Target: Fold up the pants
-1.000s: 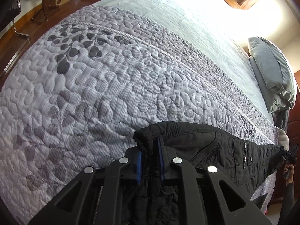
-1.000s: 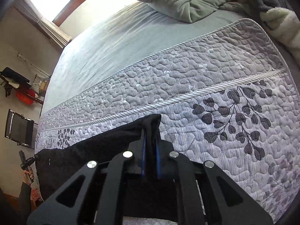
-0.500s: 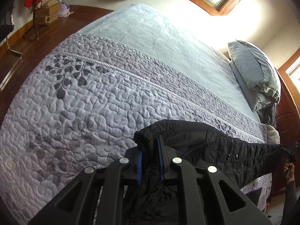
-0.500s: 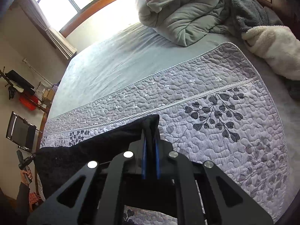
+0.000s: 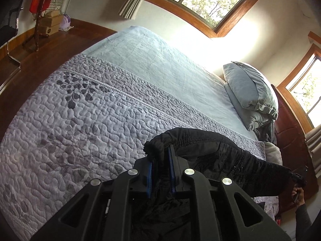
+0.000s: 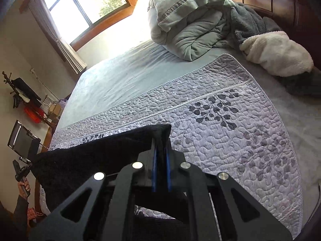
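Observation:
Black quilted pants [image 5: 230,160] hang stretched in the air between my two grippers, above the near edge of the bed. My left gripper [image 5: 160,150] is shut on one top corner of the pants, at the elastic waistband. My right gripper [image 6: 160,138] is shut on the opposite top corner [image 6: 158,130]. The cloth [image 6: 96,156] runs taut to the left in the right wrist view. The lower part of the pants hangs hidden below the gripper frames.
The bed has a lilac quilted spread [image 5: 80,124] with a leaf print and a grey-blue sheet [image 5: 164,68]. A grey pillow [image 5: 250,92], a rolled green duvet [image 6: 190,26] and a white fleece [image 6: 276,52] lie at the headboard end. Wooden floor and a chair [image 6: 22,140] are beside the bed.
Both grippers have risen and tilted upward with the pants; the windows and walls have come into view and the bed sits lower in both views. The grips are unchanged.

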`<state>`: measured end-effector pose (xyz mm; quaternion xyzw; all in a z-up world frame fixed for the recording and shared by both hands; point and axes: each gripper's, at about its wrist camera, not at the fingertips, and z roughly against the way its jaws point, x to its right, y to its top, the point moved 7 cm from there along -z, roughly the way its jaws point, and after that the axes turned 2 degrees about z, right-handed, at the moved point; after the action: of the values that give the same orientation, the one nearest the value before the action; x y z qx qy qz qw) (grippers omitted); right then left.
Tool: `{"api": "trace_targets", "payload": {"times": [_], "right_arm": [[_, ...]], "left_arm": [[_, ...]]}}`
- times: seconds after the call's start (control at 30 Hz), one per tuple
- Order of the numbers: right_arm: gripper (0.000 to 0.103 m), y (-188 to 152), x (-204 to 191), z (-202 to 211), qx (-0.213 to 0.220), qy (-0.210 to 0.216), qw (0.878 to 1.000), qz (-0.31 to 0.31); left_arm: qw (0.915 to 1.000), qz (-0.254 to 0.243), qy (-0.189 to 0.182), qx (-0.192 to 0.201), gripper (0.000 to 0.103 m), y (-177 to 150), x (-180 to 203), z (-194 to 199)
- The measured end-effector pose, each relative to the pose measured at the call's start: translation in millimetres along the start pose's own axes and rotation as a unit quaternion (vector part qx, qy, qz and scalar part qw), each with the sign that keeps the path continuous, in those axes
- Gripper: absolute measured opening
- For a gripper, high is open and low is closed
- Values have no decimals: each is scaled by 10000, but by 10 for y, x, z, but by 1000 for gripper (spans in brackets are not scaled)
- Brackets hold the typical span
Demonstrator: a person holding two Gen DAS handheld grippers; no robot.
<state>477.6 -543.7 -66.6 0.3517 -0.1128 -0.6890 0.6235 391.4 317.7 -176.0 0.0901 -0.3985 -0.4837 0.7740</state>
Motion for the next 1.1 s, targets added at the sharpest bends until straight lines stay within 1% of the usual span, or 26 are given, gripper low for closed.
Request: {"api": "trace_targets", "payload": {"times": [0.33, 0.57, 0.8, 0.93, 1.1], "right_arm": [[6, -699, 142, 513, 262, -177, 9995, -75], [7, -1142, 182, 709, 397, -288, 9988, -77], [8, -1426, 162, 855, 548, -421, 9976, 5], [8, -1601, 159, 965, 669, -409, 9969, -86], [10, -1859, 208, 1064, 723, -537, 9958, -171]], "left_arm": [[9992, 230, -227, 249, 13, -336, -68, 456], [9968, 593, -377, 388, 13, -611, -234, 675], [9941, 862, -484, 445, 13, -860, -368, 813], [9928, 960, -526, 484, 13, -1010, -438, 884], [9911, 1079, -570, 529, 13, -1177, -525, 954]]}}
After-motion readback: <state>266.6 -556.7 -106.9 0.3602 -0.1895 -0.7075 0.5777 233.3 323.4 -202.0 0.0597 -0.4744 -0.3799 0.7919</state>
